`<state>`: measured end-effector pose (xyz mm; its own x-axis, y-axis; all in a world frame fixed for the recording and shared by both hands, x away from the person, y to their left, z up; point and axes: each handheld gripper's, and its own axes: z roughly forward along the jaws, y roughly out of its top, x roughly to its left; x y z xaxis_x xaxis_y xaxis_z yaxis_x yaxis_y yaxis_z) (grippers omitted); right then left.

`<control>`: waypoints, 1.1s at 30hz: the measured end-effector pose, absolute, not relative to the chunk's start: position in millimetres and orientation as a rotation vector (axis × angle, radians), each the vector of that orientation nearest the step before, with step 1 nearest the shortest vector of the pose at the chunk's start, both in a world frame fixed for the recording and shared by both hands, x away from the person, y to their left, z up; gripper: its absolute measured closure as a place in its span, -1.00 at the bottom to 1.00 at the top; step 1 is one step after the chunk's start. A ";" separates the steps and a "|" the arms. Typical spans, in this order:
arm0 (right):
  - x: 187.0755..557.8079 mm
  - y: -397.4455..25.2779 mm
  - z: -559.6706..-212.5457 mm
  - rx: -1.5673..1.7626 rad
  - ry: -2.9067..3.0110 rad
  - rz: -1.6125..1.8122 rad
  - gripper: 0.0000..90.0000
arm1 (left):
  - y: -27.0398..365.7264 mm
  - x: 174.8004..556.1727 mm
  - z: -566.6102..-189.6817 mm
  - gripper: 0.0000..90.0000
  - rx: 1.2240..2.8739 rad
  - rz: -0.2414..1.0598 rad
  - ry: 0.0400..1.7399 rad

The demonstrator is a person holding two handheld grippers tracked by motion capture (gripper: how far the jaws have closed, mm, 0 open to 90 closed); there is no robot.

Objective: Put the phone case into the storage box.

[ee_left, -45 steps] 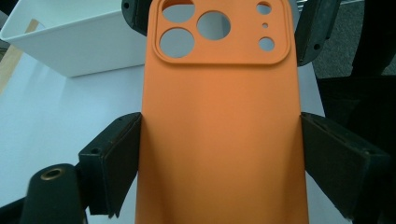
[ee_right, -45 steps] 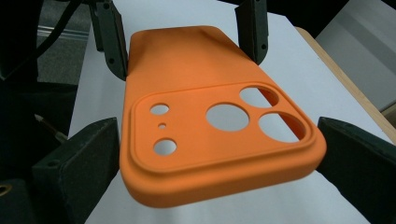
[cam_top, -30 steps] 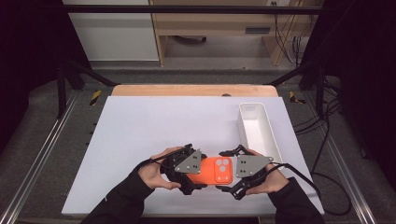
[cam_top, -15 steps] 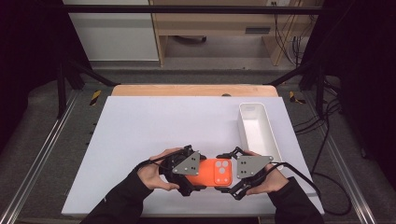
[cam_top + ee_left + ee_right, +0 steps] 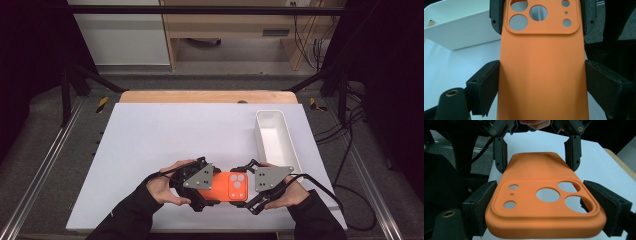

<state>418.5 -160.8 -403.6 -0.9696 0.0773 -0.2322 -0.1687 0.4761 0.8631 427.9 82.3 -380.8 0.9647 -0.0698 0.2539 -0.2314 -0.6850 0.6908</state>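
Observation:
An orange phone case [image 5: 227, 186] is held just above the white table [image 5: 165, 135] near its front edge, back side up and camera cut-outs toward the right. My left gripper [image 5: 209, 189] is shut on its plain end and my right gripper [image 5: 248, 188] is shut on the camera end. In the left gripper view the case [image 5: 541, 50] runs away from me, my left gripper [image 5: 541, 75] clamping its long sides. In the right gripper view my right gripper [image 5: 541, 197] pinches the case [image 5: 534, 170] beside the cut-outs, and the left gripper's fingers [image 5: 500, 152] grip the far end.
A long white tray [image 5: 260, 131] stands at the table's right, just beyond my right hand; it also lies behind the case as the tray [image 5: 461, 27] in the left gripper view. A wooden strip [image 5: 205, 97] borders the far edge. Metal rails run along both sides.
Both grippers and the case between them have drifted slightly left and toward the front edge. Both grips are unchanged.

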 end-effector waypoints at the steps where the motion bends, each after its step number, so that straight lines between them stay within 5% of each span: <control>1: 418.3 -160.9 -403.7 -0.078 2.486 1.497 -0.65 | 82.3 428.0 -381.1 -0.65 2.319 0.264 -0.209; 33: 418.3 -161.2 -403.0 -0.034 2.541 1.486 -0.63 | 79.9 428.7 -383.9 -0.67 2.330 0.217 -0.166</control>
